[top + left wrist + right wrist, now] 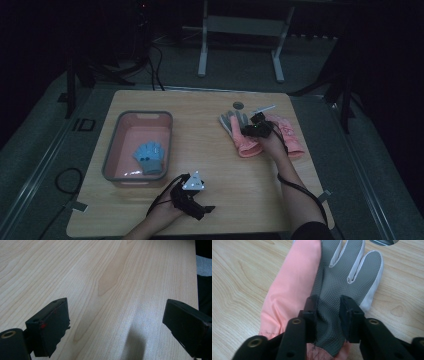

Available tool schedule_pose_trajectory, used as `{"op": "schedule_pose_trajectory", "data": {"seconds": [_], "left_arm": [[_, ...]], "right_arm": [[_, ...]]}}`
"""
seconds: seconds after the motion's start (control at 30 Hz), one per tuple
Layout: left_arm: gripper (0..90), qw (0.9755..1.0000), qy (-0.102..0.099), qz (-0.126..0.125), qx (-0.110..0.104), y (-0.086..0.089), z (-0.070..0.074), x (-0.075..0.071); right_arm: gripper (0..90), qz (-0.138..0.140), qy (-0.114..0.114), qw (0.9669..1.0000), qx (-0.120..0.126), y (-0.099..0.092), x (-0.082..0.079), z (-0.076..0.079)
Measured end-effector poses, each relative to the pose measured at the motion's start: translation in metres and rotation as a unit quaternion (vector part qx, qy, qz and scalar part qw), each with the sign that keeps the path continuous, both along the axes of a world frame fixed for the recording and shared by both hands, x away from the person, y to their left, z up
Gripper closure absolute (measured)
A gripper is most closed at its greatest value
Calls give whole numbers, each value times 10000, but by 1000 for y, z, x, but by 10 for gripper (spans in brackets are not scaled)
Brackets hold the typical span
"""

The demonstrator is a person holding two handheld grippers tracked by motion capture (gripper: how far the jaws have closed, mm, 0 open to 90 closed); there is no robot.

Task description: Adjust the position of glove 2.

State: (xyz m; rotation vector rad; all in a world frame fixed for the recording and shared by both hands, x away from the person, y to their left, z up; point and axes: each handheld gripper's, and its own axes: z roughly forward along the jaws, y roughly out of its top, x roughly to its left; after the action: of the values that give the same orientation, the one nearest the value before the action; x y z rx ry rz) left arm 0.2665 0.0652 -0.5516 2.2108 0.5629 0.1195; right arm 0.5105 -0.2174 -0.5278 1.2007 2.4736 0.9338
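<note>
Your right hand-held gripper sits on the pink-and-grey glove, its two black jaws set either side of a ridge of the grey textured palm fabric. The fabric bunches up between the jaws and both pads touch it — the jaws are closed on the glove. From above, that same right hand-held gripper is over the glove, which lies flat on the bench with its grey fingers pointing away from you and its pink cuff toward you. A second pink glove lies just beside the first, on the far side of it from the basket.

The basket — grey-rimmed and pink inside — stands well apart from the held glove, across the bench toward your left hand. A blue glove lies inside it, at the end nearer you.

Your left hand-held gripper rests near the bench edge closest to you, just off the basket's near corner. In its own view the left hand-held gripper has its jaws spread wide with bare wood grain between them, so it is open and holds nothing.

A small round grey insert is set in the bench just beyond the held glove's fingertips.
</note>
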Motion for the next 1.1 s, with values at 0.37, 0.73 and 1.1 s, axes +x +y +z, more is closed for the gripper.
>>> {"op": "schedule_pose_trajectory", "data": {"seconds": [0.37,0.73,1.1], "left_arm": [[73,10000,-5,13,37,0,-1,1],[73,10000,-68,54,19,3,0,2],[73,9998,-179,49,43,2,1,0]], "right_arm": [[881,-331,30,9994,132,12,-8,6],[885,-759,-137,9946,688,10,-44,31],[885,-1102,-372,9875,1061,26,-114,54]]}}
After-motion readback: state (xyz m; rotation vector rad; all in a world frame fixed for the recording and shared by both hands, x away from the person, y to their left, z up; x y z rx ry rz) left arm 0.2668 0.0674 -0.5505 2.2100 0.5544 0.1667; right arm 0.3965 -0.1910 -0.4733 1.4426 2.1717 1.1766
